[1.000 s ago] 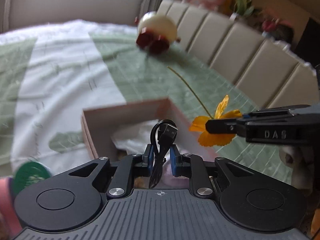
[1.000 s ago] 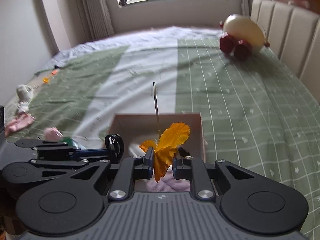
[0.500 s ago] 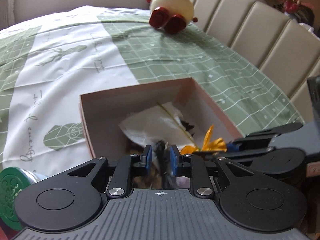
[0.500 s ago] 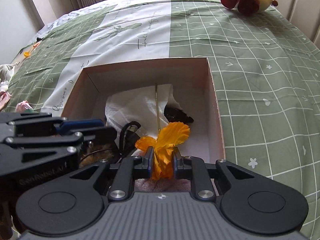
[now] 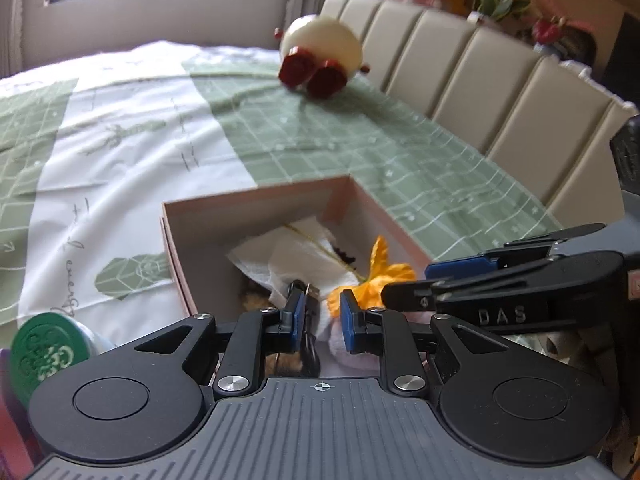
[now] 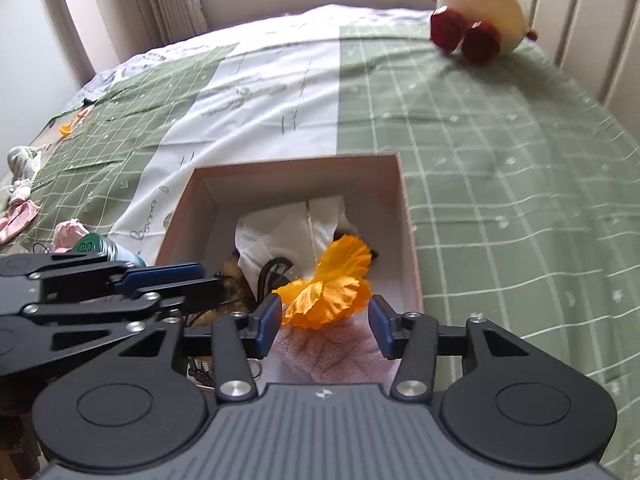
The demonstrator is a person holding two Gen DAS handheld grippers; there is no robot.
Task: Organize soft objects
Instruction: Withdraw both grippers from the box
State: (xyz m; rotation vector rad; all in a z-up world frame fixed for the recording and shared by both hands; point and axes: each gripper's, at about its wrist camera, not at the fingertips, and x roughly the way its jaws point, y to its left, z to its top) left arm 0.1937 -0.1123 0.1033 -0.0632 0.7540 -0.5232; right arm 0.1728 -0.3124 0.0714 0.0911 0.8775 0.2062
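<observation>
Orange flower (image 6: 329, 284) in pink box (image 6: 407, 216) — atop white tissue (image 6: 276, 232), black cable (image 6: 272, 274)

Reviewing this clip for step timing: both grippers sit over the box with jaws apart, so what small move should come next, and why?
Probably lift both grippers straight up and out of the pink box. The right gripper stands open with the orange flower lying loose between its fingers, and the left gripper is open beside the black cable, so both items look released.
</observation>
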